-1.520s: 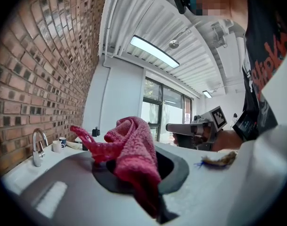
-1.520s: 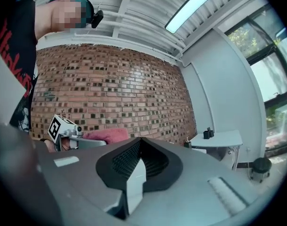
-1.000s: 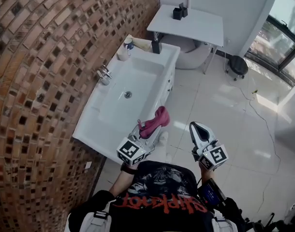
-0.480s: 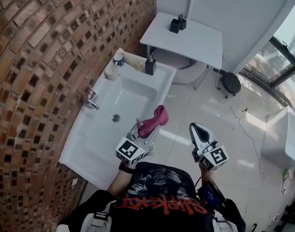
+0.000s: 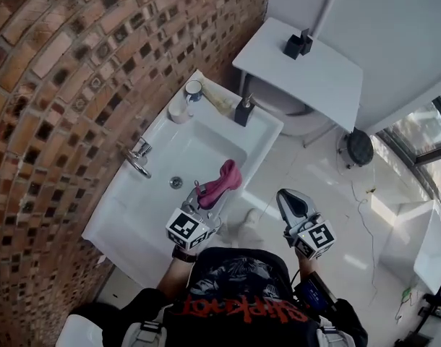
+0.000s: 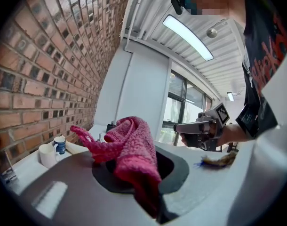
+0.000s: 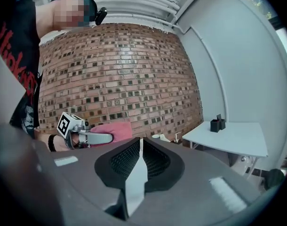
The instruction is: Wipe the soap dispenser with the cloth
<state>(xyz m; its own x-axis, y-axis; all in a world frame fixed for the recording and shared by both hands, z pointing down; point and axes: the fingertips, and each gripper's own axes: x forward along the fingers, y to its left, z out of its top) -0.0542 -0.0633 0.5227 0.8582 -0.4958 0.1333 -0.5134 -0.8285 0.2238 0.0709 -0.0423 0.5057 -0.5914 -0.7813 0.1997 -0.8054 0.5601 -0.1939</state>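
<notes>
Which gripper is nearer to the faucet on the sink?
Left. The left gripper, holding the pink cloth, is over the sink's front edge, facing the faucet; the right gripper is farther, over the floor.

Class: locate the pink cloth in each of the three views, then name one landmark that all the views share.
Head view: cloth just below centre, held by the left gripper.
Left gripper view: cloth in the centre, clamped between the jaws.
Right gripper view: cloth left of centre, low.
Shared landmark: the brick wall.
</notes>
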